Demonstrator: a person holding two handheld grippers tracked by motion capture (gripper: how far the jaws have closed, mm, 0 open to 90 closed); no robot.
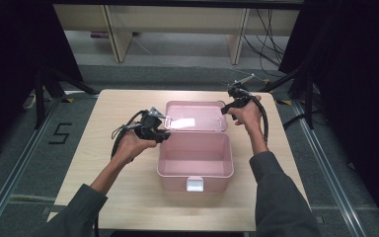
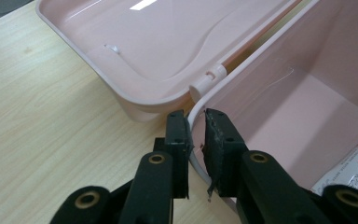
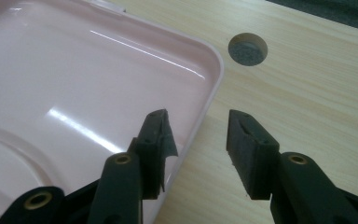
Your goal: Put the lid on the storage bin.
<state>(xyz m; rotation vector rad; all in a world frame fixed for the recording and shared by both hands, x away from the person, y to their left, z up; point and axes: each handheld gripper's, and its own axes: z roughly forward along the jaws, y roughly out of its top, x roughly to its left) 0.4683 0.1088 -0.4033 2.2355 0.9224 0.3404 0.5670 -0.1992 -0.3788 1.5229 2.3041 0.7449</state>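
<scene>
A pink plastic box (image 1: 177,183) stands open on the table, its lid (image 1: 197,118) laid back flat behind it. My left gripper (image 1: 164,134) is at the box's back left corner. In the left gripper view its jaws (image 2: 195,116) are shut on the box's thin rim (image 2: 256,51), just beside the hinge. My right gripper (image 1: 227,109) is at the lid's right edge. In the right gripper view it (image 3: 198,123) stands open astride the lid's rim, one jaw over the lid (image 3: 74,84) and one over the table, not pressing. A red-and-white packet (image 2: 354,161) lies inside the box.
The box has a white latch (image 1: 195,184) on its front wall. The wooden table (image 1: 123,108) has a round hole (image 3: 247,49) near the lid's corner. Black stand legs (image 1: 49,84) and cables (image 1: 271,39) flank the table; wooden furniture stands behind.
</scene>
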